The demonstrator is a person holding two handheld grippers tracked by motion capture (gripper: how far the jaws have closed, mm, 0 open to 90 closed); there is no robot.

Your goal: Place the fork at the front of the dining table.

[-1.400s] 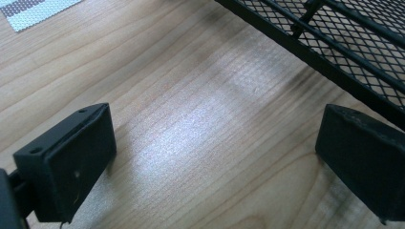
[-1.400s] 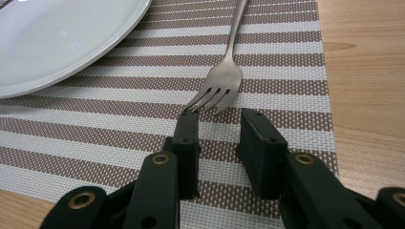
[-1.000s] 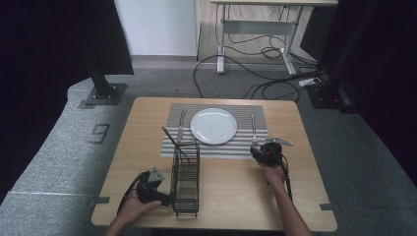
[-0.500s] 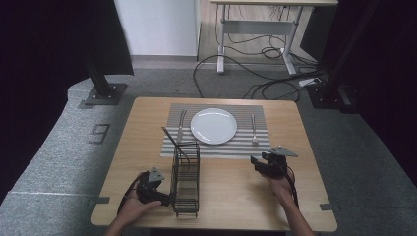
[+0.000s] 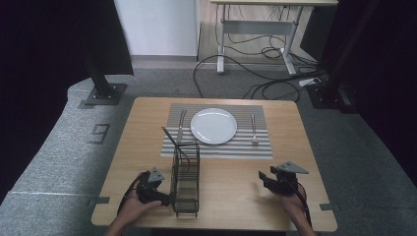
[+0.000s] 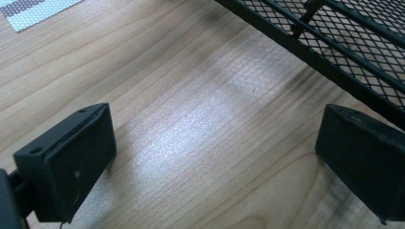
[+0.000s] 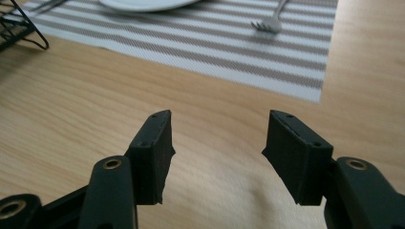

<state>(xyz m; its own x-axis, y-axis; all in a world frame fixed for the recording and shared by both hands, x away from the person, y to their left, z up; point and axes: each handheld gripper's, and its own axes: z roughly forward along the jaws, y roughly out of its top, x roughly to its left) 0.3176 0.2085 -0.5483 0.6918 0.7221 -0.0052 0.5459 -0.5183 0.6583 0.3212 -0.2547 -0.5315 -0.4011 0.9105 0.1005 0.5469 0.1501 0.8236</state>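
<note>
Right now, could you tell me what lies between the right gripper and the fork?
Bare wood, then the striped placemat edge, as the right gripper view shows; the right gripper is open, short of the fork.

The light wooden table (image 5: 231, 182) has a striped grey-and-white mat (image 5: 216, 147) and a black wire basket (image 5: 186, 179) on it.

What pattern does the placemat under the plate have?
The placemat has grey and white stripes, running across it; clearest in the right gripper view.
</note>
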